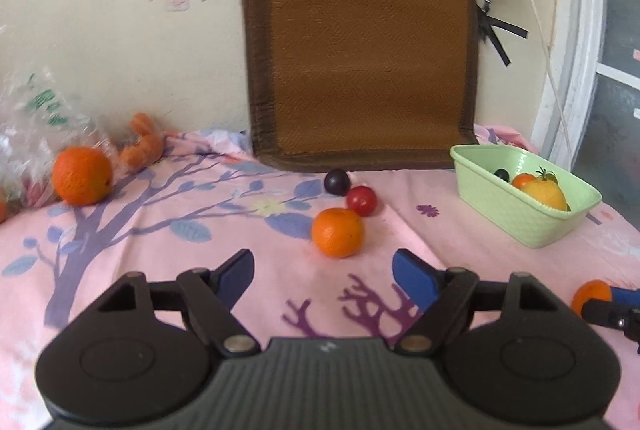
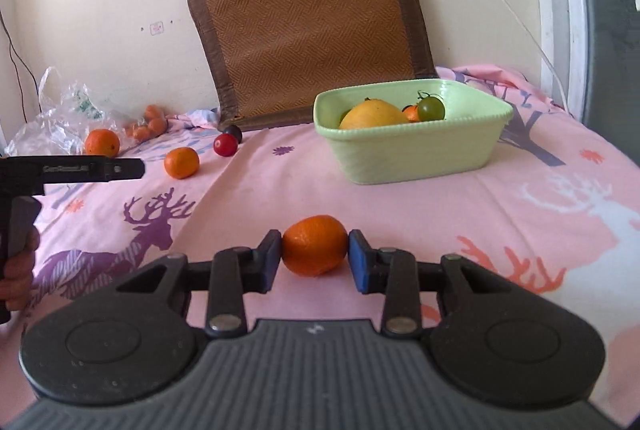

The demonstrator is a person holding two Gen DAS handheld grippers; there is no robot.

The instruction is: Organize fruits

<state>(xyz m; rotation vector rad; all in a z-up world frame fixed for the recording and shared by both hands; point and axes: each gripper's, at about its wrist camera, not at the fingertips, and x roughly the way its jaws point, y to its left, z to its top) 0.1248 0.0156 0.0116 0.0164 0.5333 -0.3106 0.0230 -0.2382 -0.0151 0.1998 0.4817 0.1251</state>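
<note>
The right gripper [image 2: 315, 257] grasps a mandarin [image 2: 314, 245], to carry next into the green basket [image 2: 416, 153], while the left gripper [image 1: 323, 268] waits with fingers spread

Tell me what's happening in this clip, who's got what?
A person with two handheld grippers is sorting fruit into a green basket on a pink bedsheet. The right gripper is clamped on a small orange in front of the basket, which already holds a few fruits. The left gripper is open and empty, facing another orange, a red tomato and a dark plum.
</note>
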